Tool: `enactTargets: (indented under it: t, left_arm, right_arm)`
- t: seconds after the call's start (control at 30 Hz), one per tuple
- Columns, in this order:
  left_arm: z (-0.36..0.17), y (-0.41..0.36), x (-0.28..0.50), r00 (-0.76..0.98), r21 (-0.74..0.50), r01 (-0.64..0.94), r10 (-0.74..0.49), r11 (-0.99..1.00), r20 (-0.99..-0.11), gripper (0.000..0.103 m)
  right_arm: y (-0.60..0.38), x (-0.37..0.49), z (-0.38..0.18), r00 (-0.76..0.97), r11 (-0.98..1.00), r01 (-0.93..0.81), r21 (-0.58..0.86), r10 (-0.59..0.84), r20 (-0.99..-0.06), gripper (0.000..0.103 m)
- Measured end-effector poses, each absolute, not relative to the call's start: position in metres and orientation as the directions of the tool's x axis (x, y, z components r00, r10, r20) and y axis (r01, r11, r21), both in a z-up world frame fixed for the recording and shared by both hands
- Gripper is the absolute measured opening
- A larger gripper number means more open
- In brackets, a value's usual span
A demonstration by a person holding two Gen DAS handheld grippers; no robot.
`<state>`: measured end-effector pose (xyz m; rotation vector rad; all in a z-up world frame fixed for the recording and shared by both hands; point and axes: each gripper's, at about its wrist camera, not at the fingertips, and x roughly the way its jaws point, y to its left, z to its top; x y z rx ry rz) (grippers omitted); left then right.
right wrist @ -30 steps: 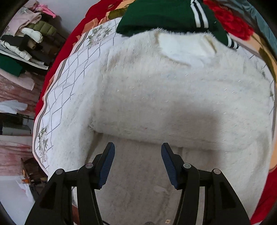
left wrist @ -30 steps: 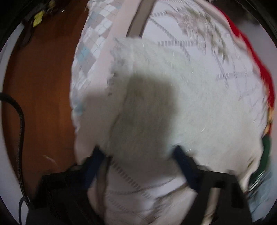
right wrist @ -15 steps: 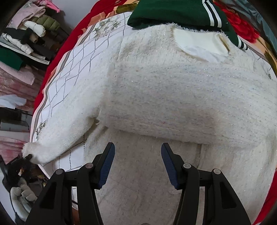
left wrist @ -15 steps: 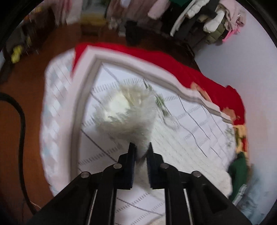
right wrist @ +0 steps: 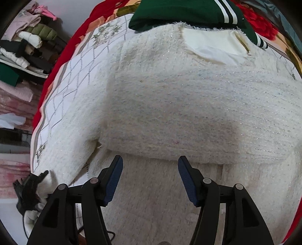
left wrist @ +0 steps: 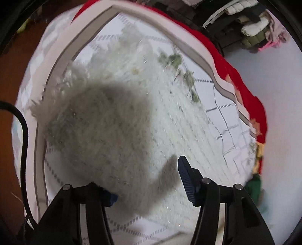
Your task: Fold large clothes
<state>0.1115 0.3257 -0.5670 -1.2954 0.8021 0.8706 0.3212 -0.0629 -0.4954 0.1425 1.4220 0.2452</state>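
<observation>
Change: left tool [left wrist: 149, 181], clenched on the sleeve half a second ago, now spread, sleeve [left wrist: 105, 120] lying between its fingers.
Right tool [right wrist: 150, 178]: released, above white fuzzy sweater [right wrist: 188, 105].
Sweater: flat on quilted bedspread [right wrist: 75, 75], neckline beside green garment [right wrist: 181, 13].

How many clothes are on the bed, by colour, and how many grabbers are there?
White fuzzy sweater: 1
Green striped garment: 1
Grippers: 2, the left gripper and the right gripper
Total: 4 things, all on or over the quilt.
</observation>
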Motion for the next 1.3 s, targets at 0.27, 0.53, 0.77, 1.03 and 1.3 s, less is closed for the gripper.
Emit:
enactTargets:
  t: [0.27,0.53,0.77,1.03,1.3]
  left_arm:
    - [-0.517,0.343,0.168,0.376,-0.288,-0.913,0.315,0.290,-0.872,0.005]
    - [-0.431,0.299,0.225,0.415,-0.068,-0.793,0.455,0.605,-0.788,0.004]
    - [-0.393,0.212,0.280,0.504,0.079,-0.583,0.436,0.809,-0.745,0.004]
    - [-0.384,0.037,0.346,0.609,-0.016,-0.207,0.115,0.978,-0.785,0.004]
    - [-0.438,-0.127,0.378,0.473,-0.133,0.103,-0.166,0.986,-0.865,0.010]
  right_arm:
    - [-0.050,0.340,-0.511,0.150,0.994,-0.065,-0.090,-0.080,-0.985,0.063]
    - [-0.037,0.360,-0.510,0.190,0.970,-0.076,-0.229,-0.212,-0.959,0.087]
    - [-0.085,0.372,-0.497,0.191,0.984,0.002,-0.176,-0.173,-0.966,0.087]
    - [-0.210,0.363,-0.481,0.189,0.965,0.192,-0.178,-0.215,-0.958,0.087]
    - [-0.340,0.324,-0.482,0.144,0.906,0.362,-0.219,-0.286,-0.947,0.087]
